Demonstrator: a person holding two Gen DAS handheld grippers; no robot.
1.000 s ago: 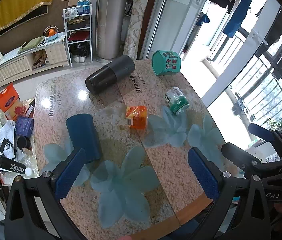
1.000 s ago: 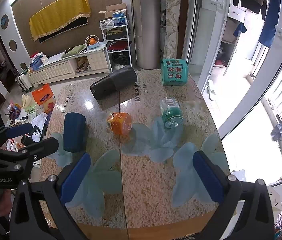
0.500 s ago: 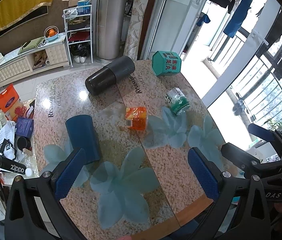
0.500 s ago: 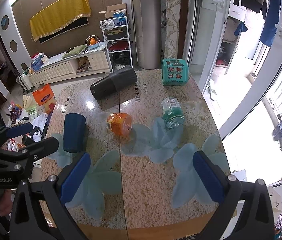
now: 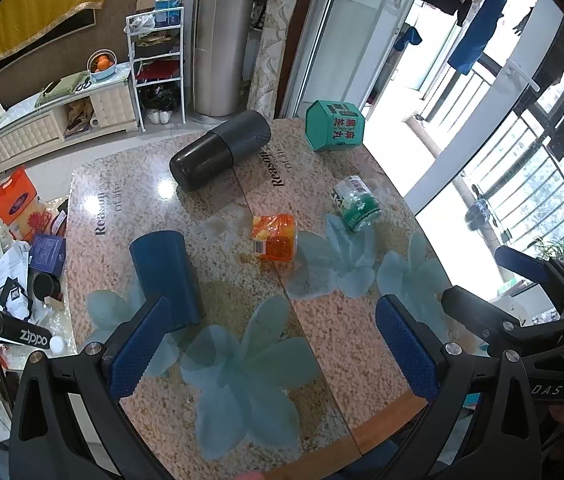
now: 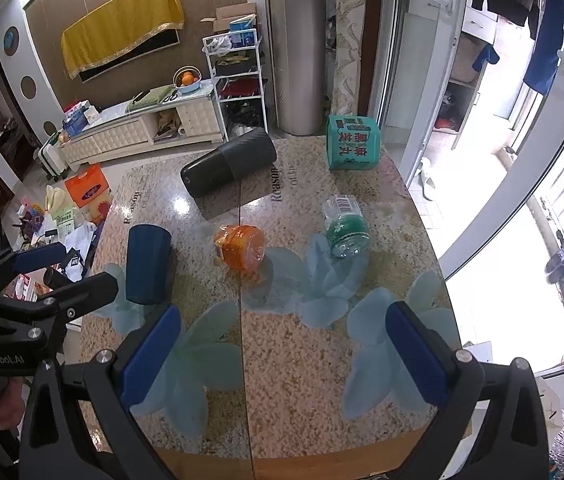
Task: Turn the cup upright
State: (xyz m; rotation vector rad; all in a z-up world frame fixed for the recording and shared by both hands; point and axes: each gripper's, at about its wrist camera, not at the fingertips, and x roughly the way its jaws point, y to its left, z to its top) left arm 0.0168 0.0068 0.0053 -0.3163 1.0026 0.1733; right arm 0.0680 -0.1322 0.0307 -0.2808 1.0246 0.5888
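Left wrist and right wrist views show both grippers' fingers [image 5: 138, 344] [image 6: 418, 354] spread wide, holding nothing.

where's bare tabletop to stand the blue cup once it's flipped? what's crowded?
Free: the near strip of the table in front of the blue cup, orange jar and green bottle, under both open grippers. Also the far-left corner beside the black canister. Crowded: the middle row of cup, jar and bottle, and the far edge by the green box.
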